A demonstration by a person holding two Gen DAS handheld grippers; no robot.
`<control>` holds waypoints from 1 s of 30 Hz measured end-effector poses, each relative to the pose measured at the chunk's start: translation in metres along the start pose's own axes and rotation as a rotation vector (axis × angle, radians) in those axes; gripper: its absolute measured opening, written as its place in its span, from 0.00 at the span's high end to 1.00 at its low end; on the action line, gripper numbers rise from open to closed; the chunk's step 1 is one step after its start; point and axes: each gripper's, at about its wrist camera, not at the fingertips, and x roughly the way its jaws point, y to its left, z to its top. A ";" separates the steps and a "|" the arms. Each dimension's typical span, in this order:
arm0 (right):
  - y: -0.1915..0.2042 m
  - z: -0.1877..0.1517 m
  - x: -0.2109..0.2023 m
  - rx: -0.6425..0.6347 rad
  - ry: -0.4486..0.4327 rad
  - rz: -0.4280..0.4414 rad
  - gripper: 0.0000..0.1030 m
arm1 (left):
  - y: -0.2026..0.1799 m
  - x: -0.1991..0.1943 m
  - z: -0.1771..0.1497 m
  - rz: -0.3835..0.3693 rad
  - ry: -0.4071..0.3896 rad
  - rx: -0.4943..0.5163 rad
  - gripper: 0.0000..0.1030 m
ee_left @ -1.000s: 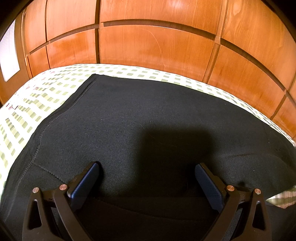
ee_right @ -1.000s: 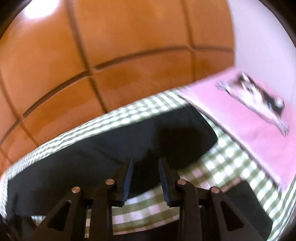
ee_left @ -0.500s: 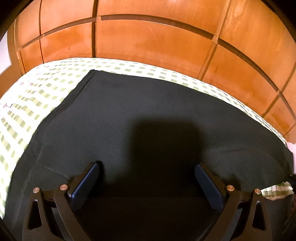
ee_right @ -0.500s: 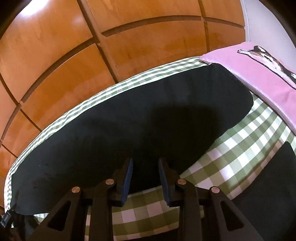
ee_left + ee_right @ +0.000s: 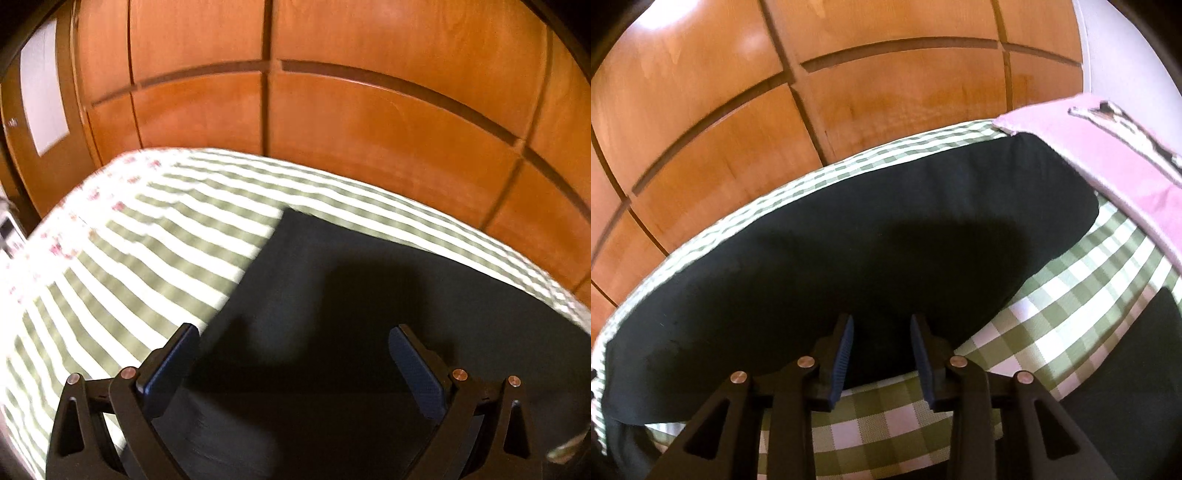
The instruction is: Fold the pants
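Black pants (image 5: 369, 295) lie flat on a green-and-white checked bed sheet (image 5: 147, 240), with one squared corner at the picture's middle. My left gripper (image 5: 294, 328) hovers wide open over their left edge, nothing between its fingers. In the right wrist view the pants (image 5: 886, 221) stretch across the bed as a long dark band. My right gripper (image 5: 881, 319) is low over their near edge. Its jaws are opening, and the pads stand apart with only the cloth's edge seen in the gap, not pressed. More dark cloth (image 5: 1126, 369) lies at the lower right.
A wall of orange wooden panels (image 5: 369, 110) runs close behind the bed's far edge. At the right end of the bed, a pink pillow (image 5: 1126, 177) with a printed picture touches the end of the pants. Bare sheet (image 5: 1052, 314) shows between the two dark cloths.
The left gripper has swung left, so the pants' corner now sits mid-frame with much more sheet showing. The right gripper came down closer to the pants, then stayed, and its jaws stand slightly wider.
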 end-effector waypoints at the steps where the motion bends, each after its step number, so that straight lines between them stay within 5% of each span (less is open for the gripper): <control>1: -0.002 0.001 0.002 0.011 -0.001 0.012 0.68 | 0.003 0.003 0.002 0.016 -0.003 0.011 0.00; 8: 0.007 0.001 0.003 -0.026 0.000 -0.034 0.68 | 0.011 0.026 0.018 0.008 0.022 0.070 0.00; 15: 0.006 0.001 0.003 -0.024 -0.002 -0.029 0.68 | 0.007 0.058 0.028 -0.079 0.064 0.139 0.00; 19: 0.006 0.002 0.004 -0.028 -0.002 -0.033 0.68 | 0.007 0.073 0.034 -0.031 0.050 0.186 0.00; 30: 0.009 0.000 0.004 -0.040 -0.008 -0.050 0.67 | 0.027 0.117 0.064 -0.139 0.120 0.101 0.00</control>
